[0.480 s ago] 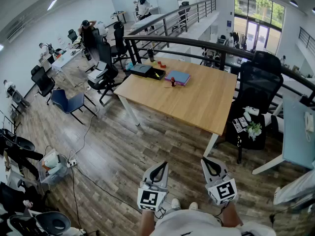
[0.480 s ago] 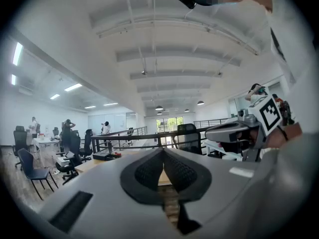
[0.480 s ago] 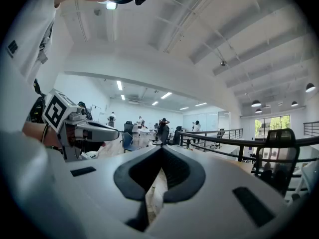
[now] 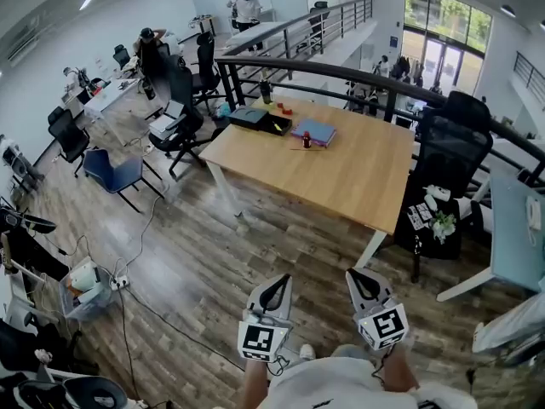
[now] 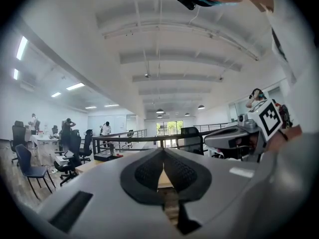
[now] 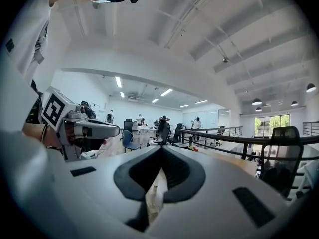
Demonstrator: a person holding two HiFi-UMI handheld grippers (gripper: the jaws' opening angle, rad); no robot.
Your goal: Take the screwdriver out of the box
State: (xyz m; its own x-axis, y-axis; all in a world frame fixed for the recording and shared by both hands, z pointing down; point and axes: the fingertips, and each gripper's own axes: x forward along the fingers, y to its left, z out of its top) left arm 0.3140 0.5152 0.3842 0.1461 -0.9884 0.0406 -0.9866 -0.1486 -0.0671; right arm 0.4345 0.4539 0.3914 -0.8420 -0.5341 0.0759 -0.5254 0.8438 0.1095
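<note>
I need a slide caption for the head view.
Left gripper and right gripper, both shut and empty, short of the wooden table with the black box.

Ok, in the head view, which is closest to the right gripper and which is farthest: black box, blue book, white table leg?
1. white table leg, just ahead of the right gripper.
2. blue book, on the table, far side, middle.
3. black box, far left corner.

Both tools same build. Left tool (image 4: 276,283) and right tool (image 4: 354,273): light grey shells, black ribbed pads (image 5: 146,174), tapered noses. White cube (image 4: 259,342) with black square markers on each. Thin black cable (image 4: 278,365) under left cube. Wearer: white top (image 4: 341,387), white shoes (image 4: 306,352).
</note>
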